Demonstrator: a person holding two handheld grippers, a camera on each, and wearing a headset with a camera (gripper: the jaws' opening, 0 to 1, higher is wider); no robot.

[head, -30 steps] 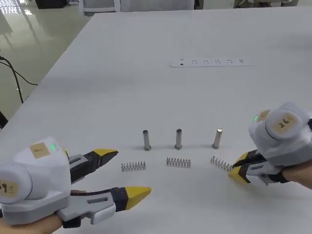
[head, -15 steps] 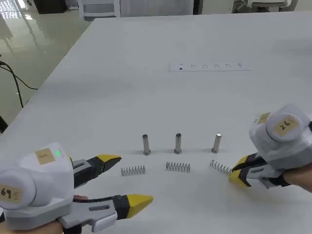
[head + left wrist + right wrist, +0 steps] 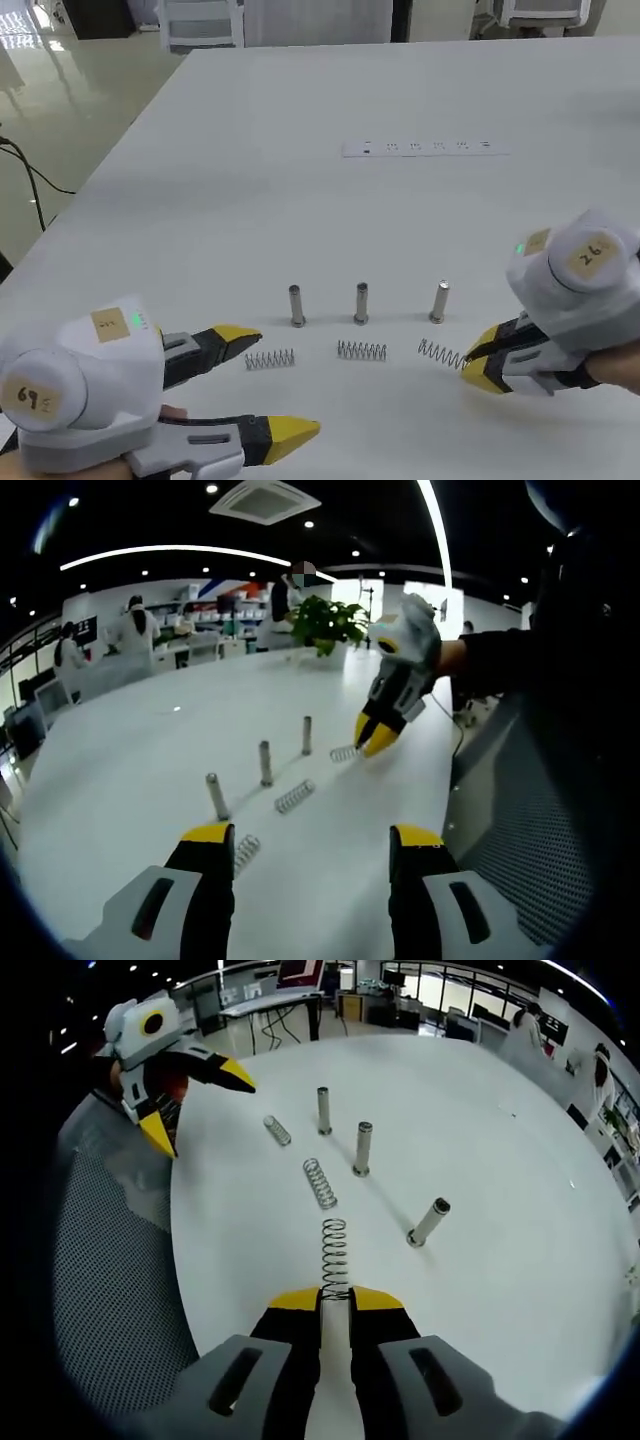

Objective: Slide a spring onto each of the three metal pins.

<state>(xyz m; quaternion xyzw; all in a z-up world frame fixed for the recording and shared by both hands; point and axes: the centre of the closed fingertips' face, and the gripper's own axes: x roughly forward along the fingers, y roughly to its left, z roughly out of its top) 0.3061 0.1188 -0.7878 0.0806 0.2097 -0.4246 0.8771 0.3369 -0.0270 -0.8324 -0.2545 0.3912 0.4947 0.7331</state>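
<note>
Three metal pins stand upright in a row on the white table: left pin (image 3: 296, 305), middle pin (image 3: 361, 302), right pin (image 3: 440, 300). In front of each lies a spring: left spring (image 3: 270, 359), middle spring (image 3: 361, 350), right spring (image 3: 438, 353). My right gripper (image 3: 470, 365) is shut on the near end of the right spring (image 3: 334, 1255), which points out from the right gripper (image 3: 336, 1298) towards the pins. My left gripper (image 3: 278, 383) is open and holds nothing, with the left spring (image 3: 246, 850) just beyond its upper jaw tip.
A white power strip (image 3: 425, 148) lies flat further back on the table. The table's left edge (image 3: 95, 190) drops to a shiny floor with a black cable. Bare table surface lies behind the pins.
My left gripper has come forward, closer to the left spring. My right gripper has stayed at the right spring's end. The head camera has tilted, shifting the whole picture.
</note>
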